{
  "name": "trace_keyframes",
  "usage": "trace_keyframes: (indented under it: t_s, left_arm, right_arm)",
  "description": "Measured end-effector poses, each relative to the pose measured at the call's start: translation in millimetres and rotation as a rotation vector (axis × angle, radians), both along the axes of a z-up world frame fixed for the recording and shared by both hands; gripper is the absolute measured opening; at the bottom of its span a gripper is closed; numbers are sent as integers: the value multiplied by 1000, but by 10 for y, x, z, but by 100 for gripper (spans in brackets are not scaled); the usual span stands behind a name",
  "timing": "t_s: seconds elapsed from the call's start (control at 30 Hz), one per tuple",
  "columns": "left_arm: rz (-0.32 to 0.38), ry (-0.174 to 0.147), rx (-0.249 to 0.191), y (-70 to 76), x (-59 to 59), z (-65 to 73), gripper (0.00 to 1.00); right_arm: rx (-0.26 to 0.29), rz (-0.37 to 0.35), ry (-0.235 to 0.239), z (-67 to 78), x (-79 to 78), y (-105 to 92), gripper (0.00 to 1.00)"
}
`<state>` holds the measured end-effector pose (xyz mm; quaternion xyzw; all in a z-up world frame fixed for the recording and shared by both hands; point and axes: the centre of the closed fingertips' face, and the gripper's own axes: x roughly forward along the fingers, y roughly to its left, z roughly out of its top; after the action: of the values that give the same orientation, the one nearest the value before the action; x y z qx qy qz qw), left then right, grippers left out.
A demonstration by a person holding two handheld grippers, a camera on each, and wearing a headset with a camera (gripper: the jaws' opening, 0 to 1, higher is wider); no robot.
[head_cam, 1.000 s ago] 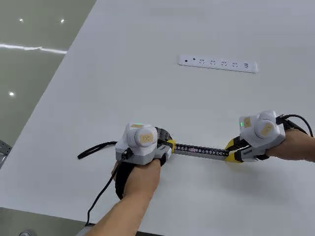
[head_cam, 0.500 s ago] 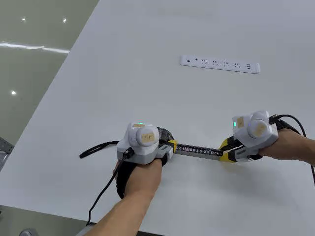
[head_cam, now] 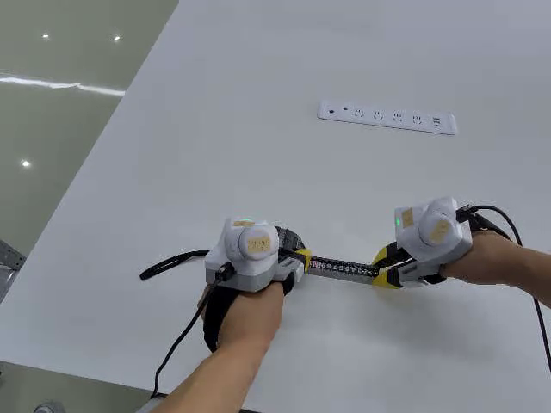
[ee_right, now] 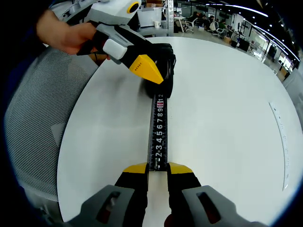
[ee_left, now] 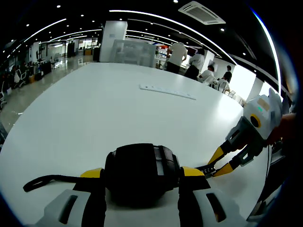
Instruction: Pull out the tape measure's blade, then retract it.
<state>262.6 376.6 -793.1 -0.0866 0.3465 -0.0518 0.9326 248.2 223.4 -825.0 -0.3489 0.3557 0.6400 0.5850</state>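
The tape measure (ee_left: 142, 172) is a chunky black case with yellow trim, sitting near the front edge of the white counter (head_cam: 258, 129). Its numbered blade (ee_right: 158, 132) runs out straight, partly extended, just above the surface. A black strap (head_cam: 172, 261) trails from the opposite side.

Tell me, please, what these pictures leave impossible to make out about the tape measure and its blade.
- Hook at the blade tip: right gripper view, covered by the right gripper fingers.
- Sides and underside of the tape measure: left gripper view, behind the left gripper fingers; head view, under that gripper.
- Numerals on the blade: head view, too small.
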Motion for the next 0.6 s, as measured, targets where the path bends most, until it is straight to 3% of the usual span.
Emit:
trace_keyframes:
  t_s: [0.6]
  left_arm:
    - [-6,4,-9,1,-6,-2,58]
  right_arm:
    - [40,9,5,-10,-26,376,12]
